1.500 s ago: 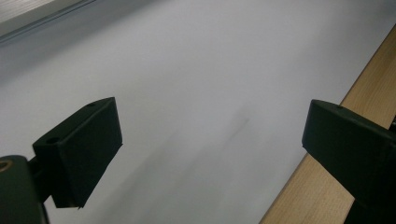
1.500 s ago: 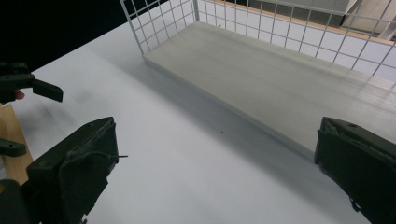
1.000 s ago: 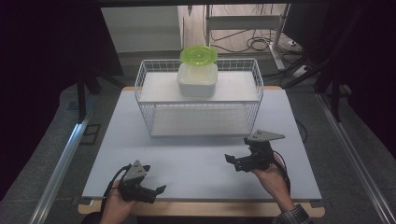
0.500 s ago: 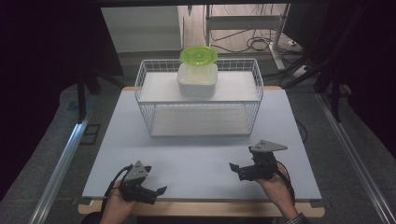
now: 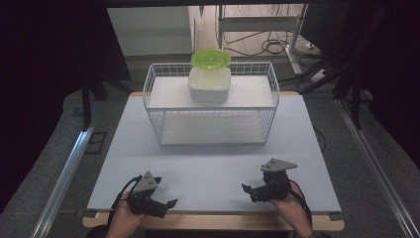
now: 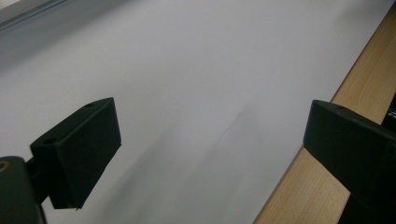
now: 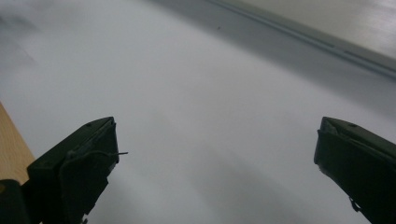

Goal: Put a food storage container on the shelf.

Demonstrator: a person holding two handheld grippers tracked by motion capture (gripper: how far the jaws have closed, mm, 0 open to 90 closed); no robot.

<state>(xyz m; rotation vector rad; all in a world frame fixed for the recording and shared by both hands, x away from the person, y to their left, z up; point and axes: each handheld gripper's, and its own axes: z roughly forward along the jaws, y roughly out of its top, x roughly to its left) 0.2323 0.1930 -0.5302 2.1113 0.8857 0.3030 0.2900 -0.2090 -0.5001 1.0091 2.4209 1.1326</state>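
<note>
Both grippers rest released at the near edge, container stack far off in the basket

Nearest to the person, the left gripper (image 5: 168,203) sits low at the near left of the pale grey table mat (image 5: 213,168), held in the person's left hand (image 5: 124,220). Its two black jaws stand wide apart with nothing between them; the left gripper view (image 6: 210,154) looks along them across bare mat, with the table's wooden edge (image 6: 322,186) running beside one jaw.

At the near right, the right gripper (image 5: 246,189) is held in the right hand (image 5: 292,208), a grey three-cornered plate (image 5: 278,164) on top. Its jaws are also spread wide and grasp nothing; the right gripper view (image 7: 215,163) shows plain mat between them and a strip of wood (image 7: 11,154) at the left.

Well apart from both grippers, toward the far side of the table, stands a white wire basket (image 5: 163,119). A white shelf (image 5: 252,94) lies across its upper part. On that shelf, about at the middle, sits a white lidded food container (image 5: 209,85), and a lime-green bowl (image 5: 211,59) rests on top of it.

Beyond the table lie cables and metal frame legs on the floor.
</note>
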